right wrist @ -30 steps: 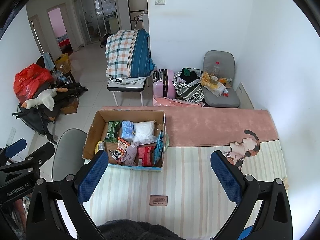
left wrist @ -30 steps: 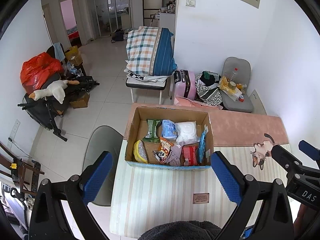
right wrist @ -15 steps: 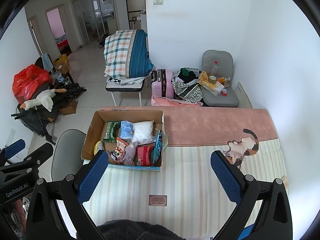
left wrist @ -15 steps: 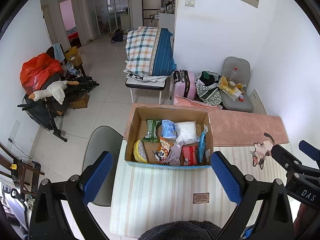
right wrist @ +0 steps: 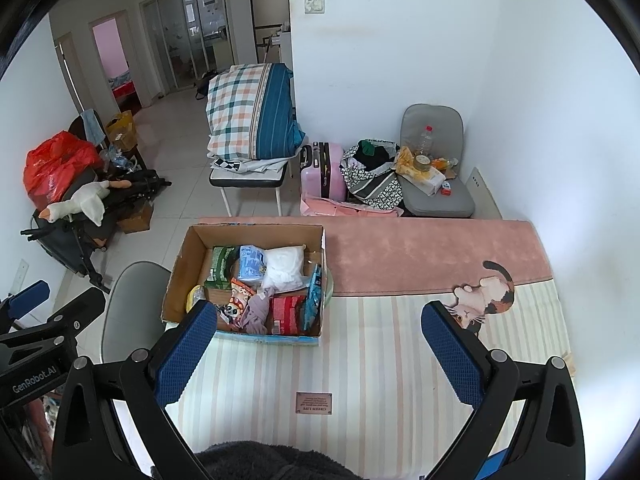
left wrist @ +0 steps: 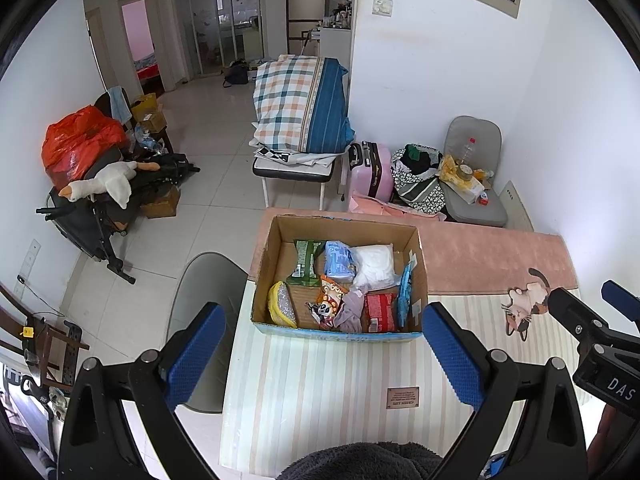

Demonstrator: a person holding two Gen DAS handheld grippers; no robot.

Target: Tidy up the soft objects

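Nearest the cameras, the left gripper [left wrist: 324, 356] and the right gripper [right wrist: 320, 354] hover high over the striped mat [right wrist: 360, 380] with their blue pads spread wide and nothing between them. Over the last second very little has changed: the right wrist view has crept slightly so the box sits a touch lower and nearer its left pad, while the left view is all but the same, and nothing in the box has shifted. That reads as hands pausing or settling above the table, which would fit either a survey ahead of sorting or a look at packed goods once sorting is over. Farther off, on the left part of the table, stands the open cardboard box [left wrist: 416, 248], and all the soft things lie inside it: a yellow pouch [left wrist: 282, 308] at near left, a cartoon snack bag [left wrist: 326, 306], a crumpled mauve cloth [left wrist: 350, 316], a red packet [left wrist: 378, 312], a blue packet [left wrist: 404, 296] on edge against the right wall, then a green packet [left wrist: 306, 262], a light blue pack [left wrist: 340, 260] and a white bag [left wrist: 374, 266] at the far side. Beyond, the pink mat [right wrist: 432, 256] lies bare.
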